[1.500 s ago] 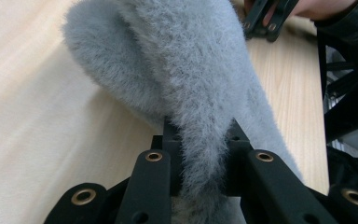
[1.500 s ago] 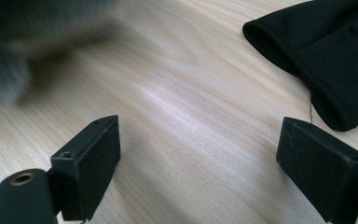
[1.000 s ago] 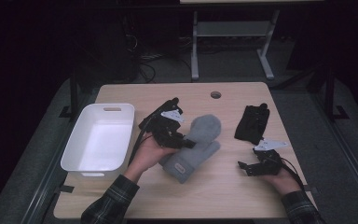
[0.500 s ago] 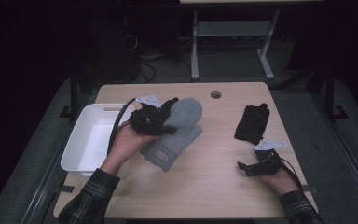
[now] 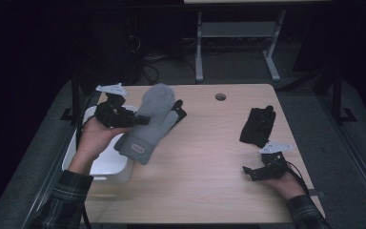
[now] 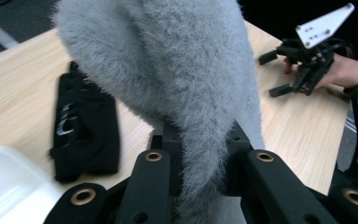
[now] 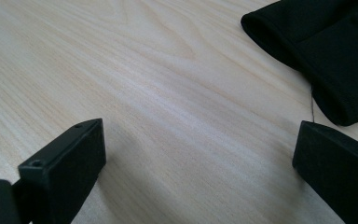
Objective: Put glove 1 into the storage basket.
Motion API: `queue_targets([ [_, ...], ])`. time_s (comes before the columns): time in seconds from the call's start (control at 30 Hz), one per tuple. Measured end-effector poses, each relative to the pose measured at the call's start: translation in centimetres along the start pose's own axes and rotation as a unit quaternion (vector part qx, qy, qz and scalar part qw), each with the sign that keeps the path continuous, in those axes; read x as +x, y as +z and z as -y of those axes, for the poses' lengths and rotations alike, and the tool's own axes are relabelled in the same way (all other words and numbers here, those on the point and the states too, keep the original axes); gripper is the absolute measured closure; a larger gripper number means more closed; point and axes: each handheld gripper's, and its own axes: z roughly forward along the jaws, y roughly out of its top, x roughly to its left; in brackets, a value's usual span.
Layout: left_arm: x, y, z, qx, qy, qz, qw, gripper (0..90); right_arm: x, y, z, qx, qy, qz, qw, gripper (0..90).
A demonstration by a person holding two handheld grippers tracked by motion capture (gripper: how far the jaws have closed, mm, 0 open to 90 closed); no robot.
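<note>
— Dark floor surrounds a pale wooden desk [image 5: 200,167]. What does the left gripper [image 5: 140,120] hold?

— It is clamped on a grey mitten [image 5: 150,119], lifted off the desk at the left, above the edge of a white bin [image 5: 106,167]. A black glove [image 5: 178,110] lies just behind the mitten.

— And the right gripper [image 5: 249,172]?

— It rests at the near right with its jaws spread wide, just having opened, nothing between them. Another black glove [image 5: 257,126] lies on the desk just beyond it, untouched.
</note>
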Motion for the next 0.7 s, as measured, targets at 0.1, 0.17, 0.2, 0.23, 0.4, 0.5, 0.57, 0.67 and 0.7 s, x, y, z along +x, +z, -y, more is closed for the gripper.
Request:
queue_targets([
  [0.1,1.1,-1.6,0.7,-0.001,-0.012,-0.018,0.9998,76.2,0.0,0.0,0.0,0.000,0.000,0.000,1.0000,2.3],
  [0.17,1.9,-2.6,1.3,-0.003,-0.022,-0.027,0.9994,76.3,0.0,0.0,0.0,0.000,0.000,0.000,1.0000,2.3],
  [0.2,2.3,-3.1,1.6,-0.004,-0.029,-0.032,0.9990,76.2,0.0,0.0,0.0,0.000,0.000,0.000,1.0000,2.3],
  [0.23,2.7,-3.5,2.0,-0.005,-0.036,-0.037,0.9987,76.2,0.0,0.0,0.0,0.000,0.000,0.000,1.0000,2.3],
  [0.4,4.8,-4.8,4.2,-0.008,-0.067,-0.051,0.9964,76.2,0.0,0.0,0.0,0.000,0.000,0.000,1.0000,2.3],
  [0.5,6.0,-4.9,5.5,0.000,-0.084,-0.057,0.9948,76.2,0.0,0.0,0.0,-0.001,-0.001,0.001,1.0000,2.3],
  [0.57,6.7,-4.6,6.4,0.007,-0.094,-0.061,0.9937,76.2,0.0,0.0,0.0,-0.001,-0.003,0.000,1.0000,2.3],
  [0.67,7.8,-4.0,8.0,0.012,-0.116,-0.059,0.9915,76.2,0.0,0.0,0.0,-0.001,-0.002,0.000,1.0000,2.3],
  [0.7,8.2,-3.8,8.4,0.014,-0.123,-0.056,0.9907,76.2,0.0,0.0,0.0,-0.001,-0.001,0.000,1.0000,2.3],
])
